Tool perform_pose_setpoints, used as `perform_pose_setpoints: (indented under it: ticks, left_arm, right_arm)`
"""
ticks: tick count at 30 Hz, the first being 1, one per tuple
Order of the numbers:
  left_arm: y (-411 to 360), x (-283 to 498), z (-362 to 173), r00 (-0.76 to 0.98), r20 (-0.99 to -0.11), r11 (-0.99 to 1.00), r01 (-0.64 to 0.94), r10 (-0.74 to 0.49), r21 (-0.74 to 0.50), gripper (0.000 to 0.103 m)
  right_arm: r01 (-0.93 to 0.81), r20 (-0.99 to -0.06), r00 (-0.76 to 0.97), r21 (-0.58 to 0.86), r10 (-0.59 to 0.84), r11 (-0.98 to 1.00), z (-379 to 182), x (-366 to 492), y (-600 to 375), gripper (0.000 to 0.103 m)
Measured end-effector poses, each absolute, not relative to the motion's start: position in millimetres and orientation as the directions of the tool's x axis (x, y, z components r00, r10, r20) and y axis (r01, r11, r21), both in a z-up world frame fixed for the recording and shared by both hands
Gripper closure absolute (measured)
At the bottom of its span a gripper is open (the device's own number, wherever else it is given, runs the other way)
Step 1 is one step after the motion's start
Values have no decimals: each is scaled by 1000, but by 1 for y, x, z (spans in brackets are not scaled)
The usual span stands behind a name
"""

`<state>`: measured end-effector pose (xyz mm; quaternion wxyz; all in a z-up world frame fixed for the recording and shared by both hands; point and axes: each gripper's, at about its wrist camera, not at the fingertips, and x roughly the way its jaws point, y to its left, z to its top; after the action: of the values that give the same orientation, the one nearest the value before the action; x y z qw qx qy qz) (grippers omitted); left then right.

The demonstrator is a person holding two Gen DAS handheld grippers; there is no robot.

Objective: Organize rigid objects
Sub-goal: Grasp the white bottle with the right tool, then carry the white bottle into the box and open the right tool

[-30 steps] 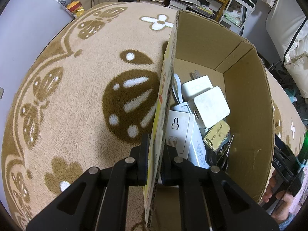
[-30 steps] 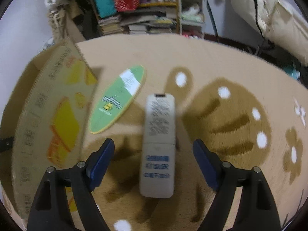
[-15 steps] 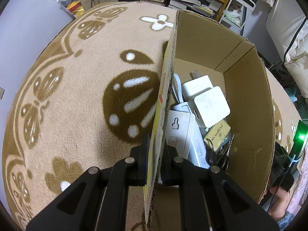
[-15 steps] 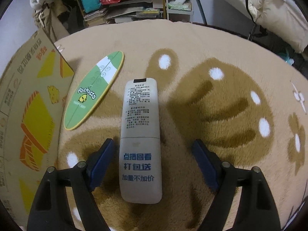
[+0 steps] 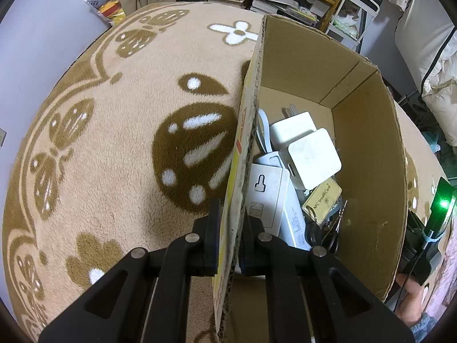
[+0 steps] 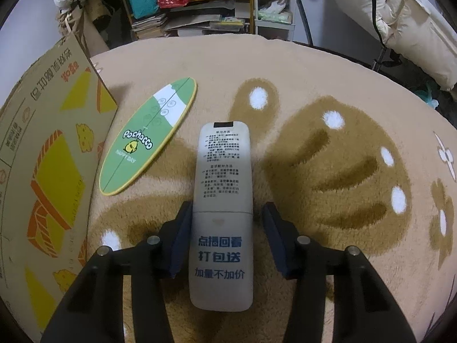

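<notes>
Pinching the left wall of the cardboard box (image 5: 371, 143) with the left tongs (image 5: 230, 228), 1 finger outside and 1 inside, pressed together on the corrugated edge. Looks like steadying the box on the rug (image 5: 114, 143) for the next drop.

Partly filled already: holds 2 white chargers (image 5: 314, 157) stacked toward the back, a flat white device (image 5: 265, 197) against the gripped wall, a yellowish NFC tag (image 5: 322, 197), and some dark metal bits beneath, too tangled to name.

Straddling the grey remote (image 6: 222, 171) with the right tongs (image 6: 222, 237), spread on either side of its lower half, pads just beside its edges. Appears not yet clamped: shows a slim gap at the right pad, with the left pad close to touching or touching, hard to say which. Lies flat on the rug, back side up, printed text facing the camera, lengthwise along the fingers.

Judged roughly past halfway. Left to do, as far as visible: closing on the remote, lifting it and carrying it over to the box, which stands to its left. After that, only the green surfboard-shaped card (image 6: 148, 140) to collect, lying flat between the remote and the box. Thin and flush with the pile, so likely the harder pick of the 2.
</notes>
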<state>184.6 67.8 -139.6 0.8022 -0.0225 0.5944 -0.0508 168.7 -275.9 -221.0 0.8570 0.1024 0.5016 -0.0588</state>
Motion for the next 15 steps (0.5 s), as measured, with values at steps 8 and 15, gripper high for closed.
perform_pose_setpoints:
  ticks: [8,15]
  left_arm:
    - [67,186,-141,282,-955,995,56,-94,-82,92]
    - [68,186,-142,279,-954,994,45,-110,-101,93]
  right_arm:
    - [247,-865,499,84,-52,965,-221,161,-265,58]
    - [278,-859,509,98,-60,956,-216,158,-266,59]
